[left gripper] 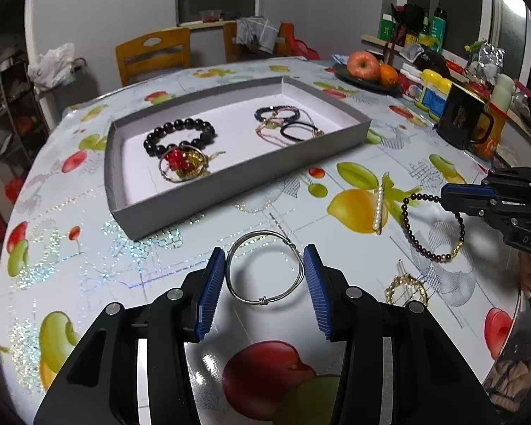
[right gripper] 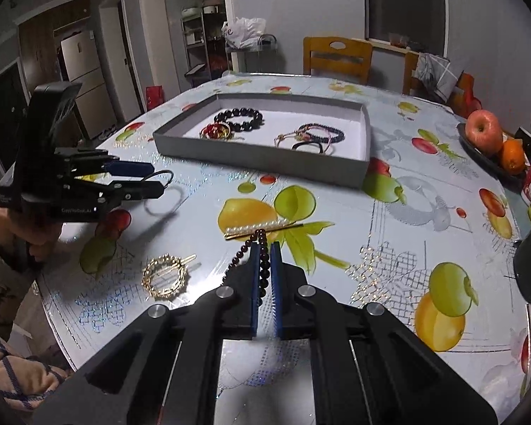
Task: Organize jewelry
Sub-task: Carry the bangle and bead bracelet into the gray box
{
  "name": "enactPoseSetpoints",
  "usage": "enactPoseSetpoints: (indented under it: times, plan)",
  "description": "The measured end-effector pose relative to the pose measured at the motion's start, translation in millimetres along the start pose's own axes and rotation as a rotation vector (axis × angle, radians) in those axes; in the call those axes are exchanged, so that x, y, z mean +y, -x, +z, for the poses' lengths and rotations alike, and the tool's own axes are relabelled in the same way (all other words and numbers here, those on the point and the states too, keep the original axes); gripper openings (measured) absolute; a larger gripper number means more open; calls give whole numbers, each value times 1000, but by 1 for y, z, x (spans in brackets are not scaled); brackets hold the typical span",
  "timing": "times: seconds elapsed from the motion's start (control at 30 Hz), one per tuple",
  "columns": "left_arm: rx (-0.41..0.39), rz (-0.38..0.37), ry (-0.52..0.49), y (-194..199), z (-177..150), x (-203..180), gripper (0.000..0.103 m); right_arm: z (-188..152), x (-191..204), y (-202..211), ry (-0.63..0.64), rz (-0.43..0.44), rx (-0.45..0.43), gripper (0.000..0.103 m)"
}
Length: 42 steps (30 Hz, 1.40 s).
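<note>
Jewelry is lying partly in a shallow grey cardboard tray (left gripper: 180,209) with a white floor, sitting upper centre in the left wrist view: a bracelet of big glossy black beads (left gripper: 180,136) at its left end, a red-and-gold beaded ring piece (left gripper: 182,163) just in front of it, and thin cord bracelets (left gripper: 286,125) tangled towards the right end. Lower centre, the left gripper (left gripper: 264,276) is pressing its ribbed blue pads against both sides of a twisted silver wire bangle (left gripper: 265,269), round and lying flat on the glossy fruit-print tablecloth (left gripper: 88,265). Right of it, a slim pearl hair clip (left gripper: 378,210) is running its long axis up and down the frame. A gold chain-link ring clip (left gripper: 406,288) is sitting lower right. At the right edge, the right gripper (right gripper: 264,248) is clamping a strand of small dark red beads (left gripper: 432,228), looping downwards. "DAS" is showing on that gripper's black body; in the right wrist view, "GenRobot.AI" is readable on the left one.
</note>
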<state>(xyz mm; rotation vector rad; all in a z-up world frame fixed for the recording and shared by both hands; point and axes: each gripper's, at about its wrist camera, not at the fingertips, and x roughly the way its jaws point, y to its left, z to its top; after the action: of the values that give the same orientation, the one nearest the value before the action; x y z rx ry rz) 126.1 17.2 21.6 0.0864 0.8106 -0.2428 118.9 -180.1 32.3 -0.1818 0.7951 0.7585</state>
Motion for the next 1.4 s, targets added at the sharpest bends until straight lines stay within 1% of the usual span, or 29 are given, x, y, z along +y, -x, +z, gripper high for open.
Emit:
enactPoseSetpoints:
  times: [0.13,0.33,0.83,1.2,1.4]
  plan:
    - [-24,4,11,8,3,2,47,4,-3,3,-9,-7,-14,6]
    - [-50,-9,14,17,8,3,47,10,-4,9,-8,-16,-32,6]
    - [-74,11,11,23,24,10,47,40,3,14,35,-12,-84,6]
    - [-91,28,-3,17,46,13,47,77,4,10,74,-5,-123,6]
    - [-102,32,22,5,61,21,47,101,1,-2,77,-3,-135,6]
